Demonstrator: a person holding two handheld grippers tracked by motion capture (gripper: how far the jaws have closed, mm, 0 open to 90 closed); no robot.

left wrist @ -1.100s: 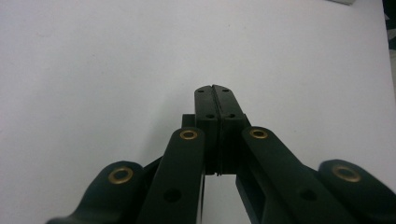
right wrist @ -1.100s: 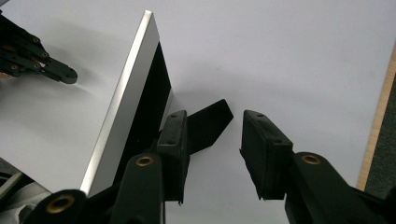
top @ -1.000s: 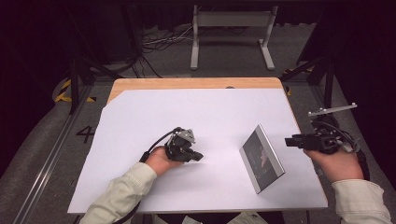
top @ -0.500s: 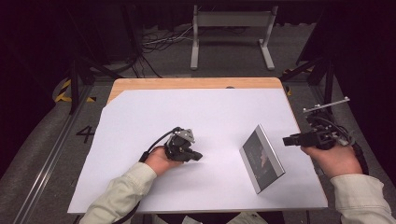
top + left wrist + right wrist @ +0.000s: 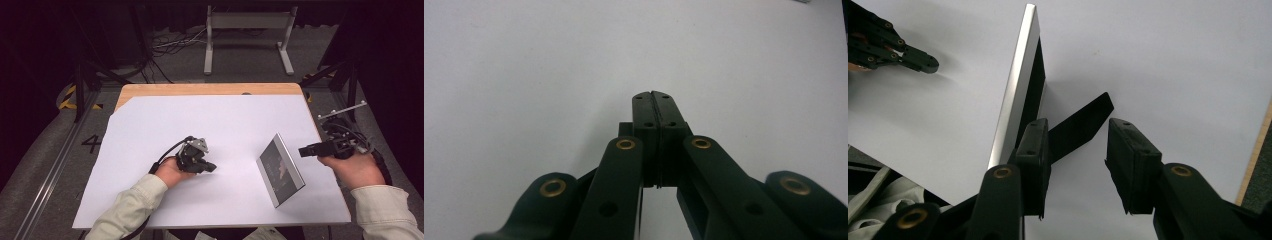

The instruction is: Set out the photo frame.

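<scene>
High view: the picture frame [image 5: 280, 170] stands propped on the white sheet [image 5: 150, 130] at the table's right side, dark glass facing left. Your right gripper [image 5: 306, 151] sits just beside its upper back edge, not touching; your left gripper [image 5: 210, 167] rests near mid-table, well apart from the frame. Left gripper view: your jaws are pressed flat together with nothing between them, bare sheet ahead. Right gripper view: your jaws stand about half open and empty. The frame's silver edge [image 5: 1015, 95] rises just left of the left jaw, and the black easel leg [image 5: 1080, 125] slants into the gap between the jaws. Risk, as judged: if you close here you may pinch the thin leg alone, folding it so the frame drops on its face. A sideways nudge from the left jaw could also tip it, since the left gripper is too far off to steady it.
</scene>
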